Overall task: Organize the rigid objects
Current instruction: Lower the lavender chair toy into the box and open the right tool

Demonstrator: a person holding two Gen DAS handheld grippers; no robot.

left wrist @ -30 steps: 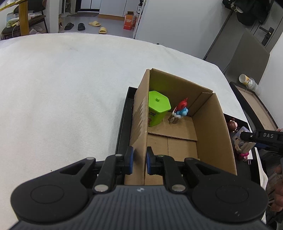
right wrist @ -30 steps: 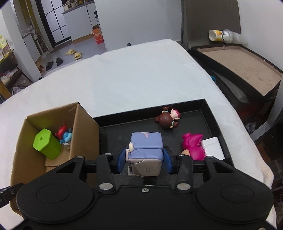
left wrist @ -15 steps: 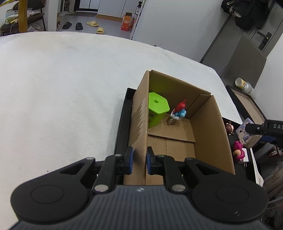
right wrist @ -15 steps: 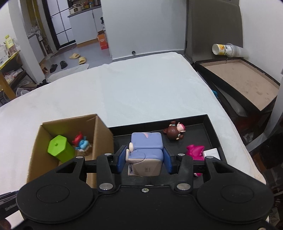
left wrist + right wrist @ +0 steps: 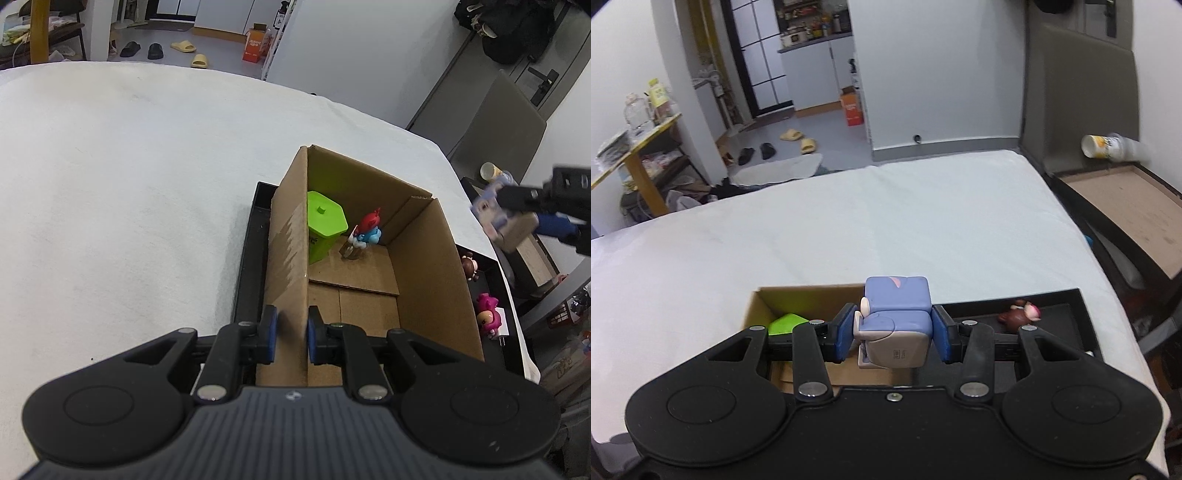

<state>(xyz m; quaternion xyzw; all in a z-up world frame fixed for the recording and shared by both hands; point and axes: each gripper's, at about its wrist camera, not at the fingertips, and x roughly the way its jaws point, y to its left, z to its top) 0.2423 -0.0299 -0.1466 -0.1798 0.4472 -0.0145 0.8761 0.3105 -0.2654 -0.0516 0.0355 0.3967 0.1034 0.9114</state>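
An open cardboard box (image 5: pixel 428 258) stands in a black tray (image 5: pixel 245 266) on the white table. Inside it are a green lidded container (image 5: pixel 325 225) and a red-and-blue figure (image 5: pixel 365 230). My left gripper (image 5: pixel 289 334) is shut on the box's near left wall. My right gripper (image 5: pixel 892 332) is shut on a blue-and-grey block toy (image 5: pixel 895 325) and holds it in the air above the box's right edge (image 5: pixel 812 291). In the left wrist view that toy (image 5: pixel 498 212) hangs high at the right.
A brown figure (image 5: pixel 1019 314) and a pink figure (image 5: pixel 487 314) lie in the tray right of the box. A dark case with a brown floor (image 5: pixel 1126 199) and a cup (image 5: pixel 1104 146) stand off the table's right side.
My right gripper has lifted the block toy up out of the tray and carried it left toward the box. My left gripper has kept its hold on the box wall.
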